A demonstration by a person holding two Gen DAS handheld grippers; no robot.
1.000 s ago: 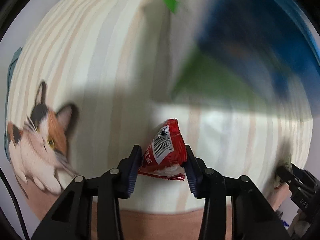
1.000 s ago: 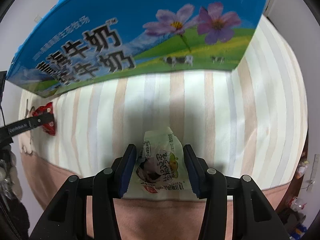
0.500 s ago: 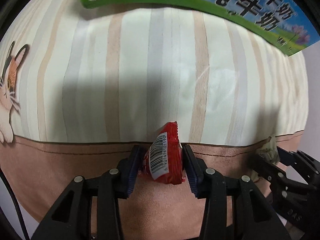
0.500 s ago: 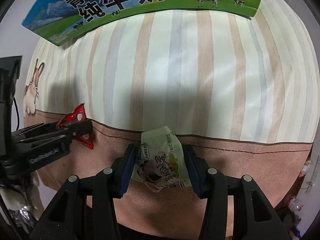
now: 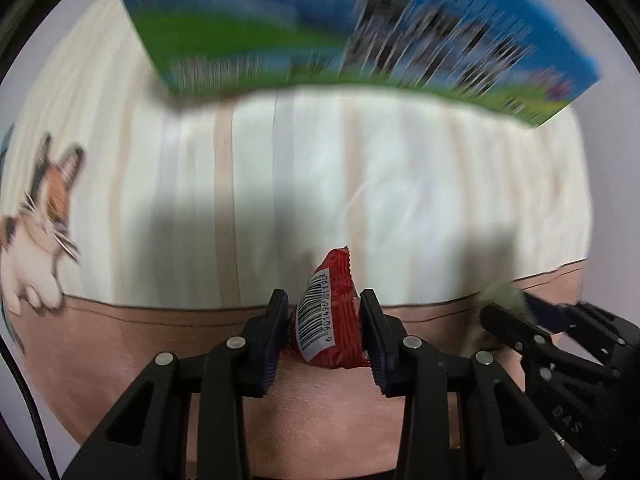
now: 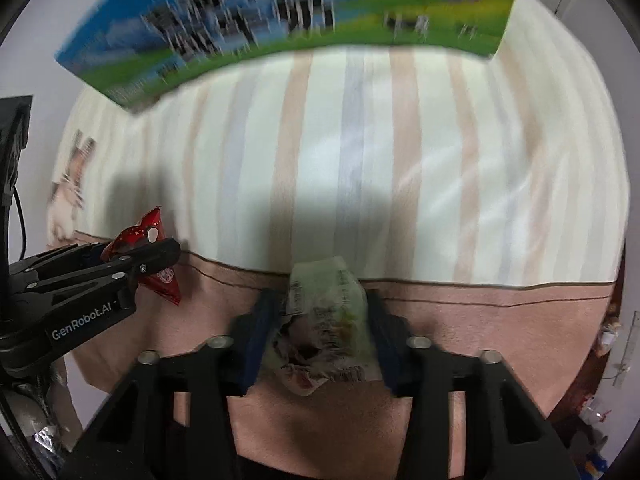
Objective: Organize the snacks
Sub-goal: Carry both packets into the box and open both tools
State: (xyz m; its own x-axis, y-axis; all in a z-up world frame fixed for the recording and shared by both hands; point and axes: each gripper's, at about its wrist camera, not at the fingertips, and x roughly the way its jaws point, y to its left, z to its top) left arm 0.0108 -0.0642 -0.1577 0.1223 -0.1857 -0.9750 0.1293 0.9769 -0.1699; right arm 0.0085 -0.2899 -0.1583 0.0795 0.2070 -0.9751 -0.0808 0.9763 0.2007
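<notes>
Red snack packet (image 5: 334, 312) pinched in the left gripper (image 5: 324, 328) and pale green packet (image 6: 326, 330) clamped in the right gripper (image 6: 320, 332) hang above the counter's (image 6: 400, 184) near edge, presumably bound for the milk carton (image 6: 280, 12) at the far edge.

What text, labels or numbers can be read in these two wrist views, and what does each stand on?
"GenRobot.AI": on the side of the left tongs.
"DAS": on the right tongs, partly cut off.
Barcode digits on the red snack packet: present but too small to read surely.
Large dark characters on the blue-green milk carton: motion-blurred, unreadable.
Print on the pale green snack packet: blurred, unreadable.
</notes>
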